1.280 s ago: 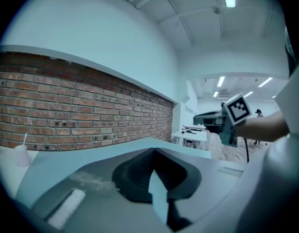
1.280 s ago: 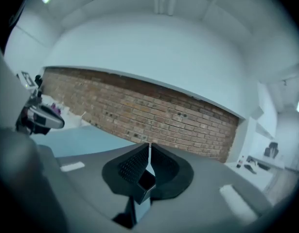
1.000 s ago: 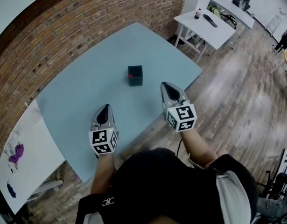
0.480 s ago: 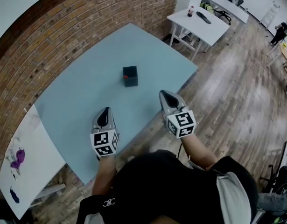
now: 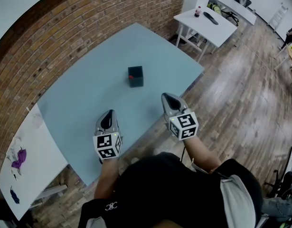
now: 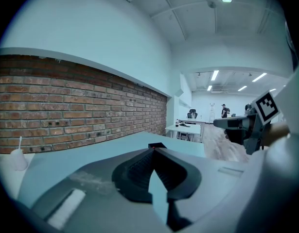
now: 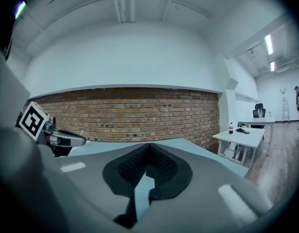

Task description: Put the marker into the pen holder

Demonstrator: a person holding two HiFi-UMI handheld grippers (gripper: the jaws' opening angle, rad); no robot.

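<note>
A small dark square pen holder (image 5: 136,76) stands near the middle of the light blue table (image 5: 89,89). A red marker tip (image 5: 131,77) shows at its left rim. My left gripper (image 5: 109,112) hovers over the table's near part, shut and empty. My right gripper (image 5: 164,96) hangs at the table's near right edge, also shut with nothing in it. In the left gripper view the shut jaw tips (image 6: 153,149) point at the pen holder (image 6: 157,145), which peeks just above them. In the right gripper view the jaws (image 7: 149,146) meet over bare table.
A brick wall (image 5: 65,27) runs behind the table. A white table (image 5: 205,20) with a bottle and a dark object stands at the back right. Another white surface (image 5: 22,165) with purple marks adjoins the left. Wooden floor (image 5: 240,94) lies to the right.
Both grippers stay shut and almost still; the right one has drawn slightly back toward me. The head view has shifted a little.
</note>
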